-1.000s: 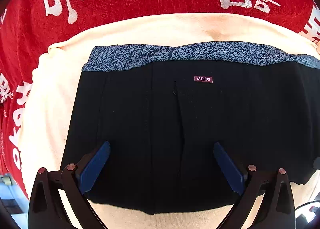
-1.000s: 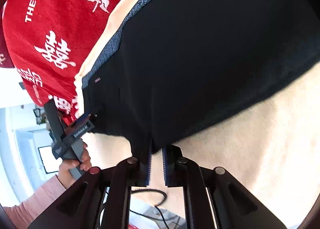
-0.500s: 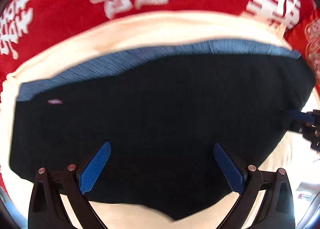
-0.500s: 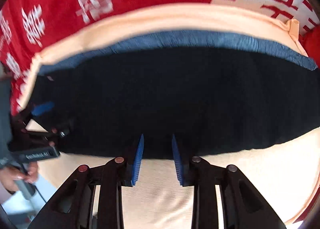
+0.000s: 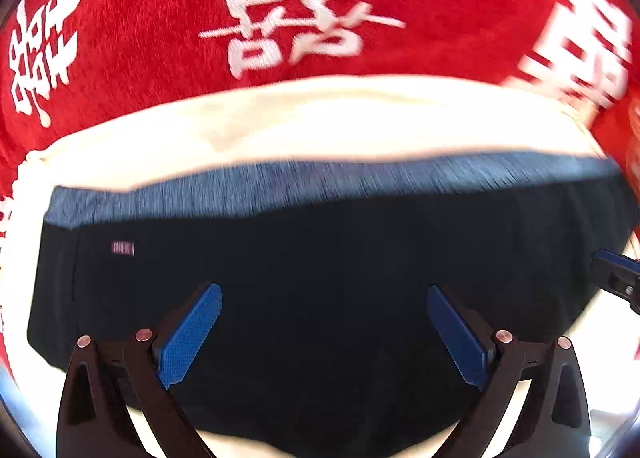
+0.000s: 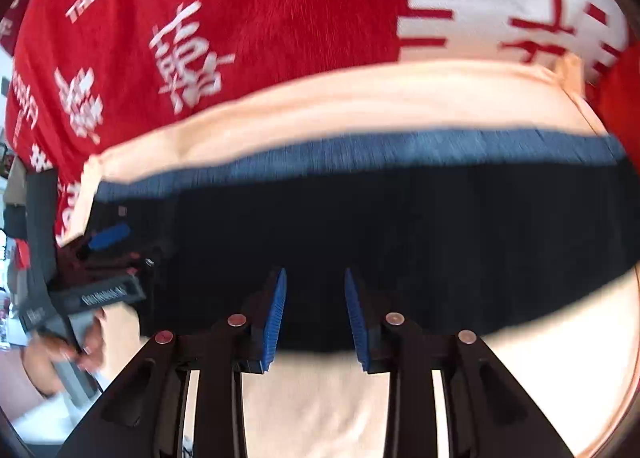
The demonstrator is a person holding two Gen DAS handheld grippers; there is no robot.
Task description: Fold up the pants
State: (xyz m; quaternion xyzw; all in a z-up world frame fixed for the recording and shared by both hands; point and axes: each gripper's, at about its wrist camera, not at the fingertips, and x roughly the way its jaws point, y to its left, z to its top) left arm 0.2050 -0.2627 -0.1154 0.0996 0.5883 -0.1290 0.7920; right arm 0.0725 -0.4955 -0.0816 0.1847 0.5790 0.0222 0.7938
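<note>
Black pants [image 5: 320, 278] with a blue-grey waistband [image 5: 320, 182] lie folded flat on a cream cloth [image 5: 304, 126]; a small label [image 5: 122, 248] sits near their left end. They also show in the right wrist view [image 6: 400, 226]. My left gripper [image 5: 324, 322] is wide open and empty above the pants' near edge. My right gripper [image 6: 314, 302] is partly open and empty at the pants' near edge, with nothing between its blue pads [image 6: 274, 318]. The left gripper shows at the left of the right wrist view [image 6: 104, 246].
A red blanket with white characters [image 5: 304, 6] covers the surface beyond the cream cloth [image 6: 360, 102]. The right gripper's tip [image 5: 616, 274] pokes in at the right edge of the left wrist view. A hand [image 6: 68, 346] holds the left gripper's handle.
My right gripper let go of the pants' edge and opened, then swung to face the waistband. My left gripper shifted along the pants, staying open. Both views are motion-blurred.
</note>
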